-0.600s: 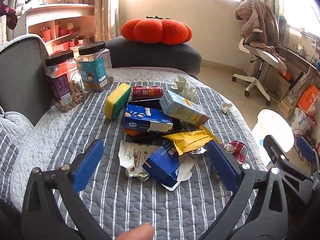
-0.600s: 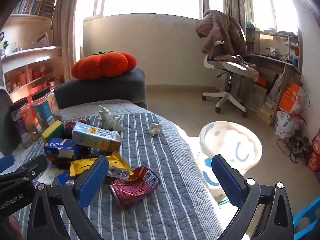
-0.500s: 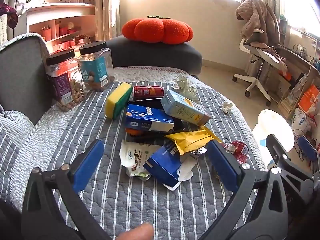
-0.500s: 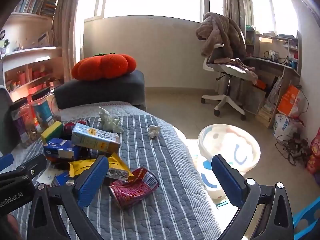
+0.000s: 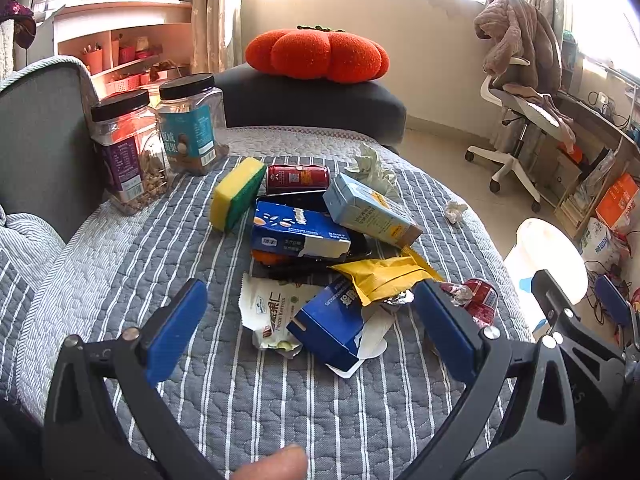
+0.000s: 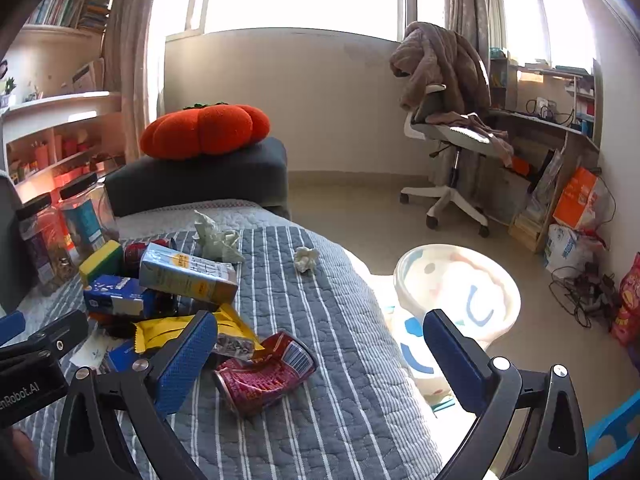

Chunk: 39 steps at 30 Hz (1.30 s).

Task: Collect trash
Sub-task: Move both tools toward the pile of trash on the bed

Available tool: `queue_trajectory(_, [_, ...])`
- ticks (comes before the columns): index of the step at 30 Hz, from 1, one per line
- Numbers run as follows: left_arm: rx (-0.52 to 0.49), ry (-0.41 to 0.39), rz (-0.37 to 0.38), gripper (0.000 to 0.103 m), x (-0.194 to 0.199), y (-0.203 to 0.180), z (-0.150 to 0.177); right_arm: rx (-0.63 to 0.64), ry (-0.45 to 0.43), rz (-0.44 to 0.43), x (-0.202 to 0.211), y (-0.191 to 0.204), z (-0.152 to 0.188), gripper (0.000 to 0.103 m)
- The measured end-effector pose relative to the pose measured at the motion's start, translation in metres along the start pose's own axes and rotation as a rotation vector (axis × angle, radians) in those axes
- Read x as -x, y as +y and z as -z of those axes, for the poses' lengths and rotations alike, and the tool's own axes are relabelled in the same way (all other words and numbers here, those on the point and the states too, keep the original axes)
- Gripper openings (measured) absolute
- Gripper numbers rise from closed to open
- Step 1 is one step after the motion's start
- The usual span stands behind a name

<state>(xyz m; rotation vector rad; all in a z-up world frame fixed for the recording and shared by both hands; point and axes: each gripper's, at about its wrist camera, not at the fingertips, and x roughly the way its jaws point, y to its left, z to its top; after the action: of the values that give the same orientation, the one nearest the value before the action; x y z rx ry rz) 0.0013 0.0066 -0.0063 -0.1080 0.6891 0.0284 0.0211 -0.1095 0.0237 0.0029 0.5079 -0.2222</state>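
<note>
We held the left claw (image 5: pixel 312 328) wide open, empty, over the torn blue carton (image 5: pixel 328 328). Our right claw (image 6: pixel 320 352) gaped empty too, the crushed red can (image 6: pixel 266 376) between its fingers.

Both wrist views look down, sharing the trash pile (image 5: pixel 328 248).

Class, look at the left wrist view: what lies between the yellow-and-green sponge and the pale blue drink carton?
In the left wrist view, a red drink can on its side lies between the yellow-and-green sponge and the pale blue drink carton, towards their far ends.
</note>
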Motion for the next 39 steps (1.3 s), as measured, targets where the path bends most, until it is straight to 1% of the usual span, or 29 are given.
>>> queue_trajectory(9, [0.008,0.007,0.000,0.103,-0.002,0.003,0.002,-0.005,0.014,-0.004,-0.003,-0.001,0.001,0.103])
queue_trajectory(16, [0.034,0.039,0.016,0.103,-0.004,0.003,0.004,-0.009,0.032,-0.003,-0.006,-0.002,0.002,0.103])
queue_trajectory(24, [0.065,0.031,0.037,0.103,-0.004,0.005,0.004,-0.007,0.041,-0.004,-0.007,-0.002,0.003,0.103])
queue_trajectory(26, [0.057,0.029,0.026,0.103,-0.005,0.005,0.004,-0.007,0.045,-0.004,-0.008,-0.002,0.003,0.103])
queue_trajectory(30, [0.066,0.047,0.033,0.103,-0.006,0.005,0.006,-0.008,0.053,-0.004,-0.010,-0.002,0.003,0.103])
queue_trajectory(34, [0.056,0.053,0.028,0.103,-0.010,0.005,0.006,-0.010,0.083,-0.005,-0.015,-0.002,0.004,0.103])
queue_trajectory(37, [0.033,0.065,0.019,0.103,-0.013,0.001,0.005,-0.003,0.147,0.005,-0.024,-0.001,0.005,0.103])
queue_trajectory(39, [-0.002,0.072,0.002,0.103,-0.017,-0.005,0.005,-0.006,0.195,0.013,-0.030,-0.003,0.005,0.103])
